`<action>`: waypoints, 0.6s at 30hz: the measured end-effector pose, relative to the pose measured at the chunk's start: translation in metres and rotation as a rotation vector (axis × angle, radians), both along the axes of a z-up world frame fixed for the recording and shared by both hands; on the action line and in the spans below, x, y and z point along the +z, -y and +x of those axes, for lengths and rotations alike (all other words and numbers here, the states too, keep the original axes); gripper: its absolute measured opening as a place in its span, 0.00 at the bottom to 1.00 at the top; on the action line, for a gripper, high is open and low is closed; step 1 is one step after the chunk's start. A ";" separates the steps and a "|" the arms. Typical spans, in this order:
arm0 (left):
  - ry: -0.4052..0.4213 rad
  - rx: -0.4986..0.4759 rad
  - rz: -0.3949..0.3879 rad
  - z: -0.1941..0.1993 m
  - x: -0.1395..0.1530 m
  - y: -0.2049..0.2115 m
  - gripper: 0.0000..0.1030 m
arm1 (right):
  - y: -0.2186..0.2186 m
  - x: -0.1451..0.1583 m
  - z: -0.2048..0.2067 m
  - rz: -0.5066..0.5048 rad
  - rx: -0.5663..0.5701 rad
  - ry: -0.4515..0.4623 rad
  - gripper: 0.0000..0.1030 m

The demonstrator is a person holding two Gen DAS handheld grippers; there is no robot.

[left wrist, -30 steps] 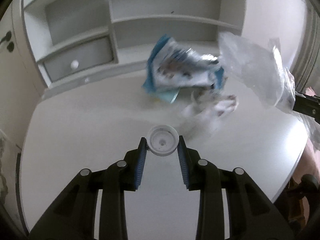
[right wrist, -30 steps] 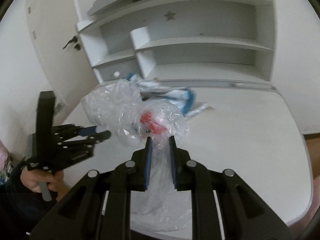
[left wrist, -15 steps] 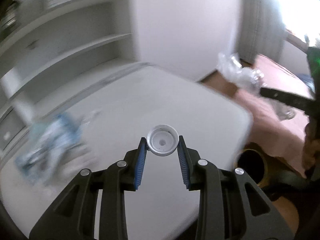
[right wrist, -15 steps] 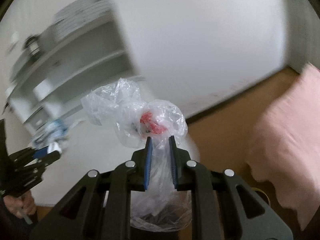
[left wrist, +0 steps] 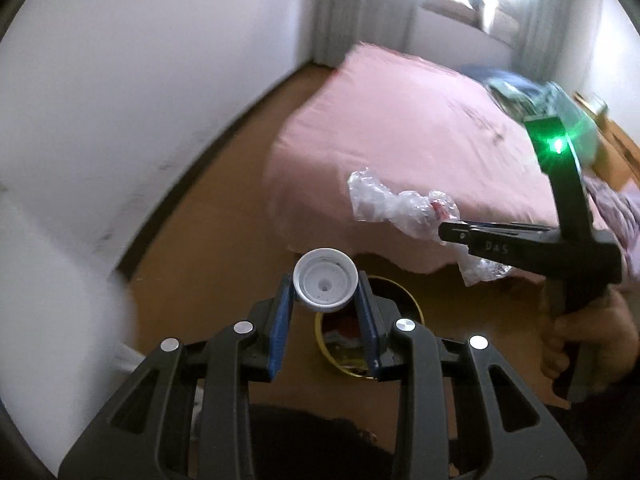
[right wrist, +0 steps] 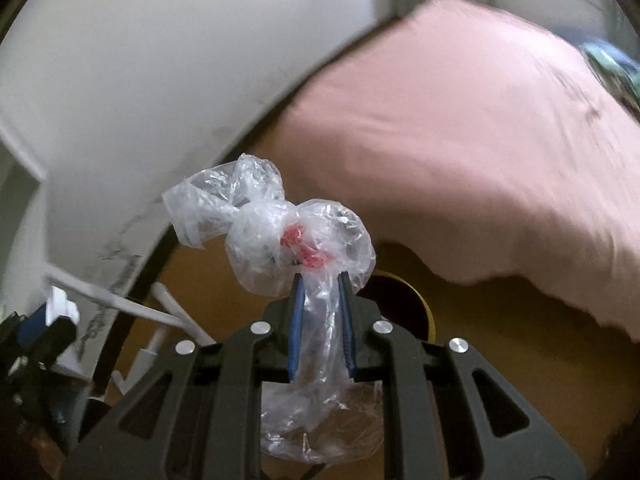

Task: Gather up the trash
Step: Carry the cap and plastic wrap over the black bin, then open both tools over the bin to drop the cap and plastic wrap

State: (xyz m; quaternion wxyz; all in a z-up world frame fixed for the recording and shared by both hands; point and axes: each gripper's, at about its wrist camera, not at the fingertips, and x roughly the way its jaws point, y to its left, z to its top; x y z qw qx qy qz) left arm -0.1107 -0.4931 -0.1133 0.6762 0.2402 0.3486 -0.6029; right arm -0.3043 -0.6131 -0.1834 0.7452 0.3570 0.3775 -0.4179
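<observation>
Trash carried to the bin, both loads held just above its mouth.

Left hand-held gripper (left wrist: 325, 292) clenched on a white bottle cap (left wrist: 325, 286), ribbed rim pinched between the blue pads, hollow underside facing the camera; right hand-held gripper (right wrist: 320, 284) clamped on a crumpled clear plastic bag (right wrist: 272, 236) with a red scrap showing inside, the rest of it trailing down between the fingers. Round yellow-rimmed bin (left wrist: 414, 308) directly beyond and below the left fingertips, some scraps already inside; pink bed (left wrist: 400, 136) further ahead. Step in hand, judged: delivery, release not yet made. Next move calls for centring each load over the opening, then parting the jaws; light bag likely to cling or drift.
</observation>
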 end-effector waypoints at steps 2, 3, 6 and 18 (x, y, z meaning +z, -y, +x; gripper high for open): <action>-0.018 -0.035 0.024 -0.009 -0.023 0.020 0.30 | 0.009 -0.017 -0.014 0.054 -0.031 -0.019 0.17; -0.031 -0.050 0.038 -0.013 -0.034 0.029 0.30 | 0.012 -0.024 -0.018 0.080 -0.042 -0.027 0.17; -0.067 -0.073 0.073 -0.020 -0.055 0.054 0.30 | 0.019 -0.039 -0.024 0.120 -0.051 -0.063 0.17; -0.113 -0.100 0.129 -0.029 -0.083 0.075 0.30 | 0.025 -0.047 -0.039 0.150 -0.076 -0.038 0.68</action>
